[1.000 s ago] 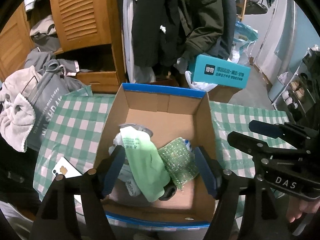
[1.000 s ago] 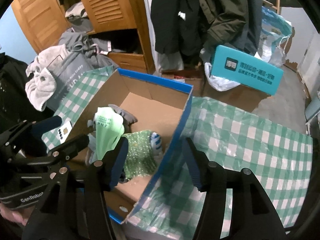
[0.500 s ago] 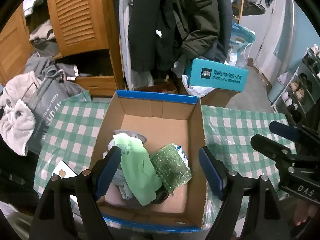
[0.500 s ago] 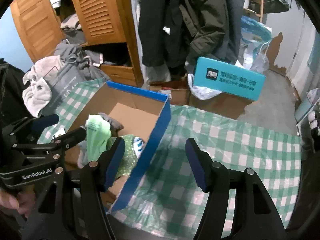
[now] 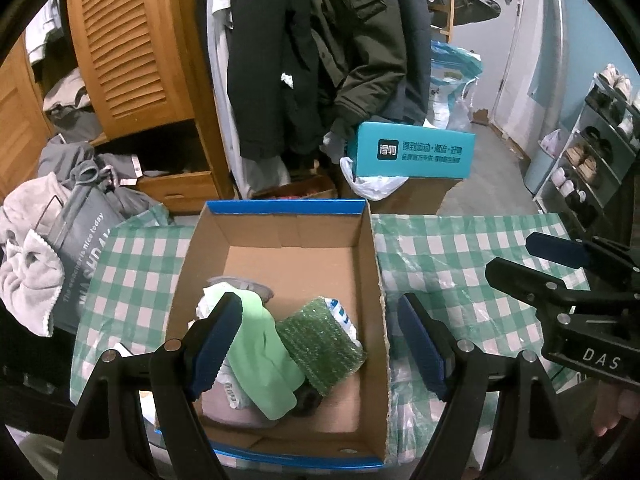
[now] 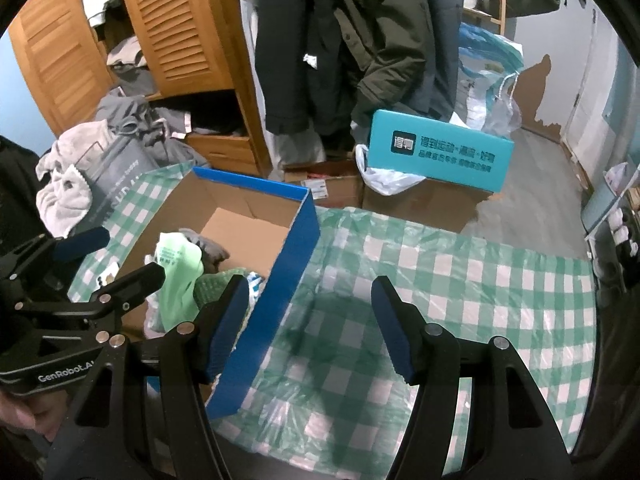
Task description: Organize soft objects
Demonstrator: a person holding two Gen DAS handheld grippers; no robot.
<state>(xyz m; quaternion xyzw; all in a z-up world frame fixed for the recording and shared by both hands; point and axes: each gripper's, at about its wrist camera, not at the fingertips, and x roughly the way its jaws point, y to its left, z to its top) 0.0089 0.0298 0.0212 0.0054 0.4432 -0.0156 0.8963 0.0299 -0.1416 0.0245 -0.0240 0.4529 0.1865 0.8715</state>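
- Two grippers catalogued, both empty, view by view.
- Left wrist view: left gripper [image 5: 320, 344], jaws spread wide with nothing between the pads, hanging above the near end of the cardboard box [image 5: 372, 248].
- Box contents, same view: light green cloth [image 5: 260, 356] draped over a pale bundle at the near left; green sponge pad [image 5: 320, 340] just beside it to the right, touching it; grey soft item [image 5: 240, 284] behind the cloth. The far half of the box floor is bare.
- Box stands on the checked tablecloth [image 5: 460, 264]. The right gripper shows at the right edge of this view, over the cloth.
- Right wrist view: right gripper [image 6: 308, 320], jaws parted, holding nothing, poised over the box's blue side wall [image 6: 280, 292] and the tablecloth [image 6: 480, 292] beside it.
- Same view: green cloth [image 6: 180, 272] and the sponge pad [image 6: 216, 284] lie inside the box, partly hidden behind the left finger; the left gripper [image 6: 104, 264] hangs above them.
- No loose soft item is visible on the tablecloth in either view.
- Step in hand, as judged: the soft items sit in the box and both tools hang clear of it; the sorting looks near its end.
- Next move calls for: checking the table for anything left, or else settling the piled items flatter into the bare half of the box.
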